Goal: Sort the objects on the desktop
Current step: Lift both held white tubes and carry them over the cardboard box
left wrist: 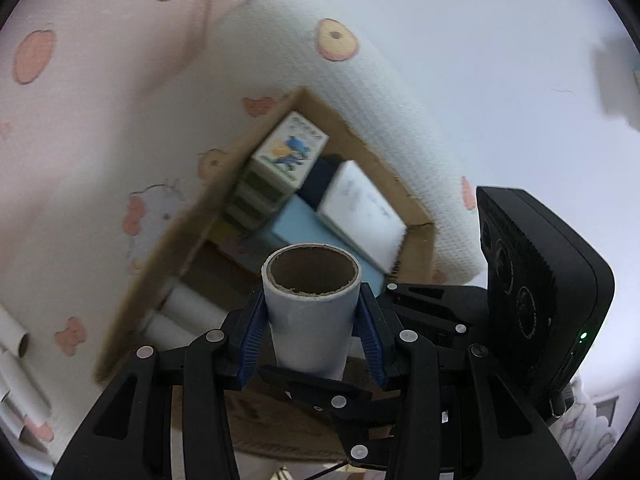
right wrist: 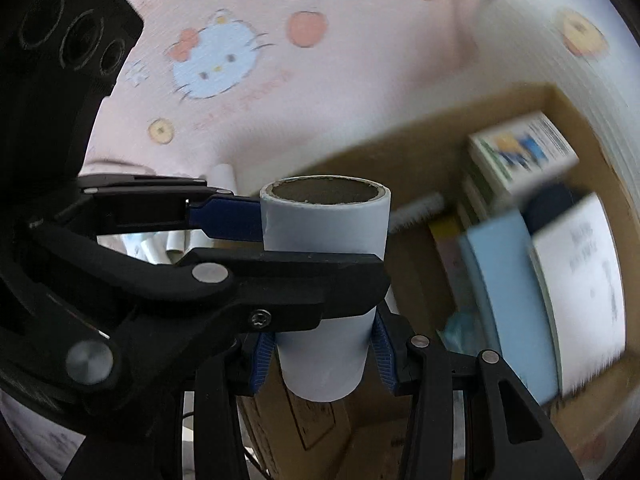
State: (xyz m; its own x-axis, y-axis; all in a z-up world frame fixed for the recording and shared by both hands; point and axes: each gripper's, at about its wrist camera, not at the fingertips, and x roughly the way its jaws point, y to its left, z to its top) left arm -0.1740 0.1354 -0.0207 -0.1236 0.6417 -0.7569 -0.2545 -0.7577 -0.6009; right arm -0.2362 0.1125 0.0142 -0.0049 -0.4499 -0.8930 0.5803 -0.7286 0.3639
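Observation:
A white cardboard tube [left wrist: 310, 308] with a brown inside stands upright between both grippers. My left gripper [left wrist: 311, 332] is shut on the tube. My right gripper [right wrist: 326, 354] is shut on the same tube [right wrist: 326, 240] lower down. In the right wrist view the left gripper's blue pads [right wrist: 226, 218] clamp the tube from the left, crossing in front of it. Behind the tube is an open cardboard box [left wrist: 168, 264] that holds more white tubes [left wrist: 188, 308], small stacked boxes [left wrist: 290, 152], a light blue box [left wrist: 304, 228] and a white booklet [left wrist: 362, 212].
The box [right wrist: 436, 128] rests on a pink cloth [right wrist: 240, 52] with cartoon prints. A white rolled pillow [left wrist: 360, 120] lies along the box's far side. More tubes [left wrist: 16, 356] lie at the left edge. The left gripper's black camera block [left wrist: 536, 280] is at the right.

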